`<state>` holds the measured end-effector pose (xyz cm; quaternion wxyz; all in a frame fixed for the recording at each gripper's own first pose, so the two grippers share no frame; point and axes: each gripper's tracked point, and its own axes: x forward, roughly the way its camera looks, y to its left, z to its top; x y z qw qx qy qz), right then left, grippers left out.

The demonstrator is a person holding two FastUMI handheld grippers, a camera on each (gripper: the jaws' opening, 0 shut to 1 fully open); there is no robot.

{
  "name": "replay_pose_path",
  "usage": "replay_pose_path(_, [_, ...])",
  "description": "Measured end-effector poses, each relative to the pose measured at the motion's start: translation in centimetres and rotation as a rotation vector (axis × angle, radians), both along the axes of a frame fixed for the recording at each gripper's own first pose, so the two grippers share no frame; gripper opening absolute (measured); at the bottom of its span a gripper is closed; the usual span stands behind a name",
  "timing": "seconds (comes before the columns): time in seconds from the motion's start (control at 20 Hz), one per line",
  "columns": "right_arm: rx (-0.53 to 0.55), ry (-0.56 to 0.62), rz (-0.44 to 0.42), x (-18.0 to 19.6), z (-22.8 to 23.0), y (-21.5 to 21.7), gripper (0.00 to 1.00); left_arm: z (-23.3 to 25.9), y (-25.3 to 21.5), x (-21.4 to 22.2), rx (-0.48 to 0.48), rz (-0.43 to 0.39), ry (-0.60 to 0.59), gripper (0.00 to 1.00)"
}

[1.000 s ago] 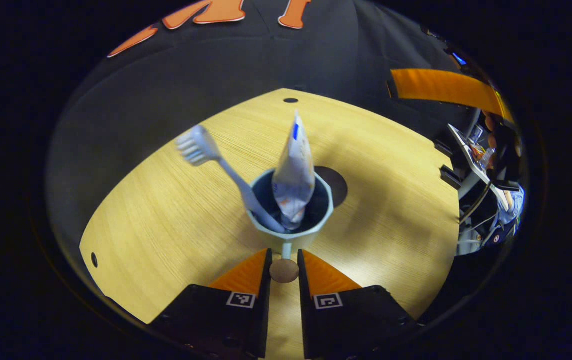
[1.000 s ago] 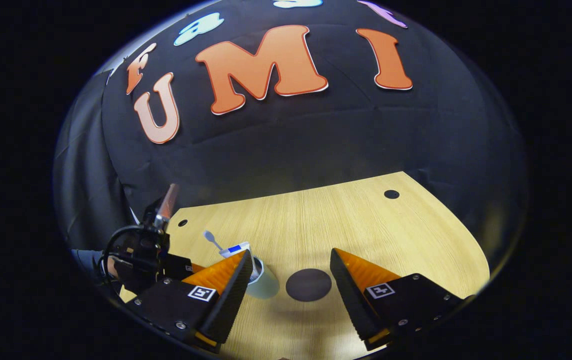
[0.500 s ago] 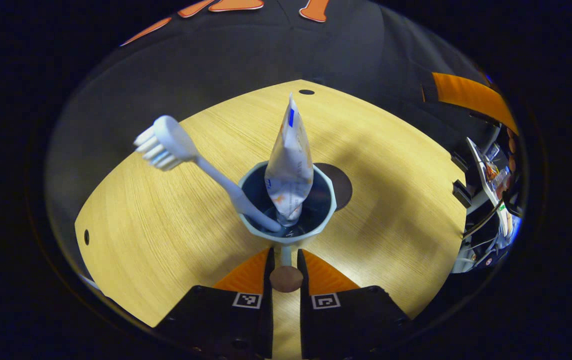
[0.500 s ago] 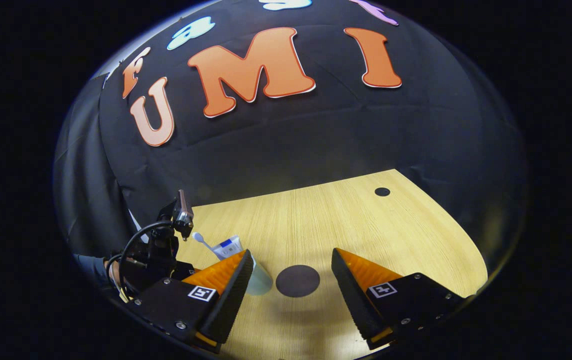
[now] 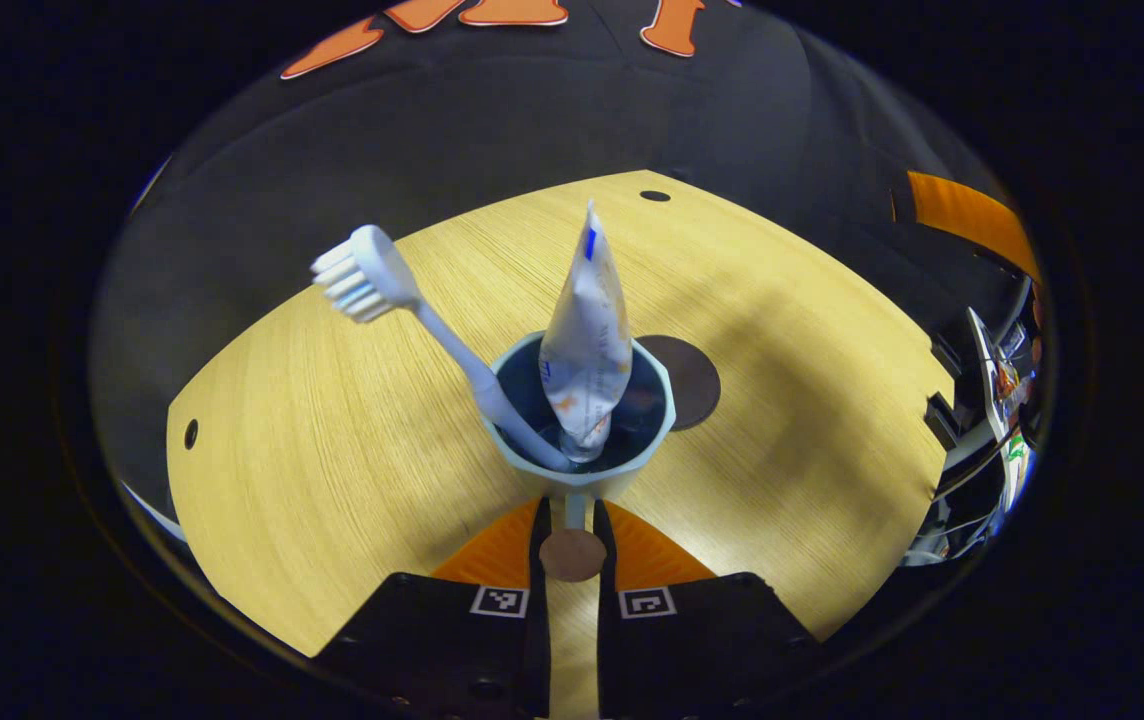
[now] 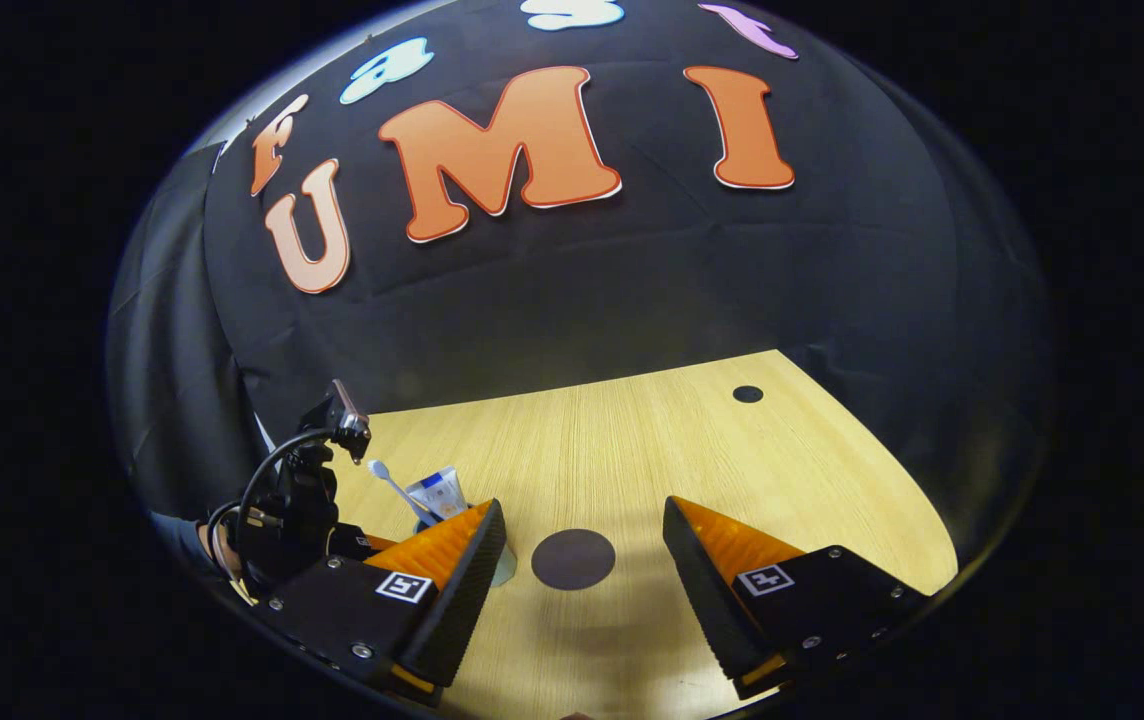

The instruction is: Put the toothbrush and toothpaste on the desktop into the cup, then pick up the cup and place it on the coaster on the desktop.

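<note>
**Operator:** Which step is in hand?

**Technician:** The carry. The toothbrush (image 5: 402,300) and toothpaste (image 5: 584,340) both stand in the cup (image 5: 587,475), the brush leaning out to one side. The left gripper (image 5: 572,520) has its fingers clenched on the cup's handle (image 5: 572,512) at the near side. I judge the cup lifted clear of the table (image 5: 332,470), though no gap under it can be seen.

**Operator:** Where is the target?

**Technician:** The coaster (image 5: 687,370) lies flat on the table just beyond the cup, part of it hidden behind the rim.

**Operator:** And the other gripper?

**Technician:** The right gripper (image 6: 582,530) hangs above the table with fingers spread and nothing between them; the coaster (image 6: 573,558) lies beyond the gap.

**Operator:** What does the next move call for?

**Technician:** Move the cup forward until centred over the coaster, hold it level so the leaning toothbrush does not tip out, lower it, then release the handle.
</note>
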<state>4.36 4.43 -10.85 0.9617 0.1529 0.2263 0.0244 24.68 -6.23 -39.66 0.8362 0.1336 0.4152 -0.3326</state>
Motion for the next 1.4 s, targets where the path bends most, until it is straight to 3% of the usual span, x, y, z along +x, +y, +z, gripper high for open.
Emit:
replay_pose_path(0.3, [-0.021, -0.007, 0.008, -1.1, 0.2, -2.2, 0.95, 0.8, -0.3, 0.0, -0.027, 0.088, -0.030, 0.16])
replay_pose_path(0.7, [-0.051, -0.021, 0.022, -2.4, 0.5, -4.8, 0.95, 3.2, -2.2, -0.5, -0.047, 0.077, -0.080, 0.16])
replay_pose_path(1.0, [-0.060, -0.018, 0.011, -3.7, 0.2, -7.3, 0.95, 2.2, -6.8, -0.3, -0.057, 0.079, -0.066, 0.16])
replay_pose_path(1.4, [-0.069, -0.002, 0.013, -5.0, -0.7, -9.1, 0.95, 0.2, -8.6, -0.3, -0.045, 0.084, -0.055, 0.16])
